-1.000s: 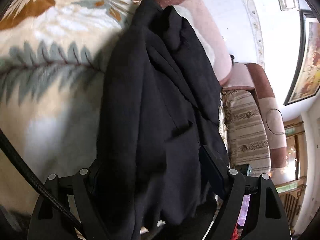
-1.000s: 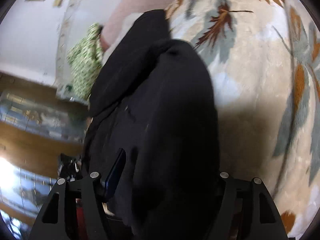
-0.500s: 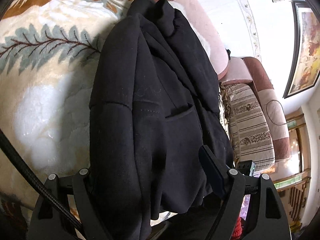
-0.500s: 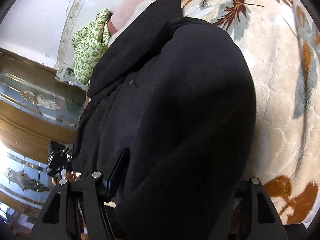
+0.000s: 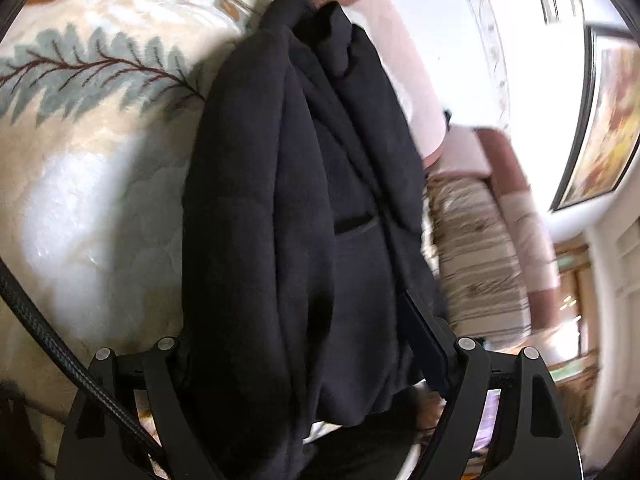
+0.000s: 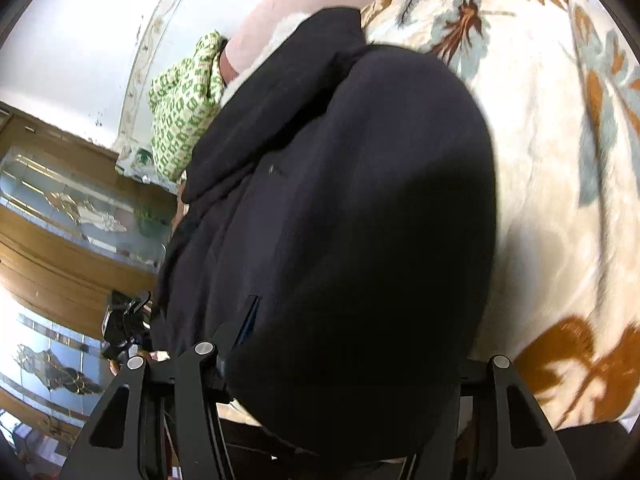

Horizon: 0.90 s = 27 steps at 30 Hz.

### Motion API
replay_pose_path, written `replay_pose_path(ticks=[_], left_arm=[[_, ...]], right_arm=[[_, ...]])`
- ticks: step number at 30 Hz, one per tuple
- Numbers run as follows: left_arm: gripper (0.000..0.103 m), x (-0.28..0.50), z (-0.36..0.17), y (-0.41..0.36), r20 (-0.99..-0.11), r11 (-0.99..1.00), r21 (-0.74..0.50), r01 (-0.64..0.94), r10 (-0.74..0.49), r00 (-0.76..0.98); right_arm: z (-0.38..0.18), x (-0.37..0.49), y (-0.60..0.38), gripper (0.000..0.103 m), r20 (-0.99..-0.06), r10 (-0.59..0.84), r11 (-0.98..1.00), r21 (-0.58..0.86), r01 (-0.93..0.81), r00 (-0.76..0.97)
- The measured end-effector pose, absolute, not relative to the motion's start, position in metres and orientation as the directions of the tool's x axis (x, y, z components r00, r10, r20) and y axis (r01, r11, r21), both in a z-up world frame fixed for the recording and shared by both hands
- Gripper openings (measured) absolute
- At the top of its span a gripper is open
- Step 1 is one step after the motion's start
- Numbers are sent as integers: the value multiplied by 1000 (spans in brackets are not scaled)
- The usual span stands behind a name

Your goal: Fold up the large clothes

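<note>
A large black coat [image 5: 304,208] hangs in long folds over a cream blanket with a leaf pattern [image 5: 88,128]. Its lower edge drapes over and between the fingers of my left gripper [image 5: 308,344], whose jaws stand wide apart with one dark pad [image 5: 424,340] showing at the right. In the right wrist view the same coat [image 6: 340,216] bulges over my right gripper [image 6: 340,360] and hides its right finger; the left finger [image 6: 236,328] shows. Cloth covers both fingertip gaps, so no grip is visible.
A green patterned cloth [image 6: 186,104] lies at the pink headrest [image 6: 276,4]. A striped cushion [image 5: 476,256] and pink-brown sofa back [image 5: 520,216] are to the right. A framed picture [image 5: 600,120] hangs on the white wall. Wood and glass cabinet doors [image 6: 60,216] stand left.
The coat has been lifted and drawn closer to both cameras; it now fills more of the right wrist view. The left view has shifted slightly and blurred with motion.
</note>
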State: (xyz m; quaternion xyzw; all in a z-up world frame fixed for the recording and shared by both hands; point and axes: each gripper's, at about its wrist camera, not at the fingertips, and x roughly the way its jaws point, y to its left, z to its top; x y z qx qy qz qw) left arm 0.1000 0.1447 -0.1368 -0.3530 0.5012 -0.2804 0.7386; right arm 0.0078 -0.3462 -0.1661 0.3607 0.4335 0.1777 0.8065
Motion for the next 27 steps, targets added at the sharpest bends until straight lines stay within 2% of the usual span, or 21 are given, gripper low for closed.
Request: replay_pose_path(ticks=[3, 4, 5, 6, 7, 8, 9, 11, 13, 16, 19, 23, 25, 27], left_arm=[[81, 97, -143, 136, -601, 646, -763, 17, -720, 346], [80, 96, -144, 134, -619, 660, -751, -11, -698, 360], [74, 92, -143, 132, -644, 683, -728, -54, -655, 395], [54, 90, -140, 130, -681, 717, -692, -86, -609, 407], [40, 89, -136, 125, -755, 785, -606, -126, -518, 402], [27, 90, -130, 121, -788, 820, -557, -133, -472, 395], [18, 90, -124, 120, -793, 828, -546, -127, -462, 397], [15, 91, -103, 120, -793, 841, -529, -112, -443, 418], [13, 87, -68, 126, -752, 834, -548, -64, -457, 475], [13, 78, -28, 130, -715, 844, -536, -19, -442, 542], [13, 64, -7, 129, -696, 851, -524, 13, -437, 570], [13, 35, -21, 121, -716, 880, -473, 50, -417, 560], [13, 29, -37, 124, -732, 890, -453, 42, -399, 553], [13, 27, -65, 130, -764, 894, -448, -1, -382, 520]], right_arm=[[-170, 7, -340, 61, -573, 588, 682, 731, 30, 571], [-170, 7, -338, 57, -576, 579, 688, 725, 33, 577], [-169, 8, -337, 51, -587, 563, 699, 713, 44, 582], [-169, 9, -337, 41, -604, 543, 713, 699, 61, 583], [-168, 11, -336, 37, -616, 530, 720, 689, 74, 583], [-166, 11, -336, 30, -621, 522, 725, 684, 80, 584], [-163, 12, -336, 24, -629, 512, 733, 675, 84, 586], [-145, 13, -335, 19, -626, 496, 750, 658, 67, 602], [-119, 8, -337, 15, -582, 498, 751, 660, 15, 643], [-65, 1, -337, 14, -501, 496, 756, 651, -68, 709], [-34, -9, -335, 14, -436, 520, 738, 663, -129, 735], [-30, -36, -323, 15, -421, 546, 732, 660, -168, 724], [-47, -49, -319, 15, -457, 538, 749, 644, -153, 709], [-78, -51, -319, 14, -530, 511, 772, 630, -89, 677]])
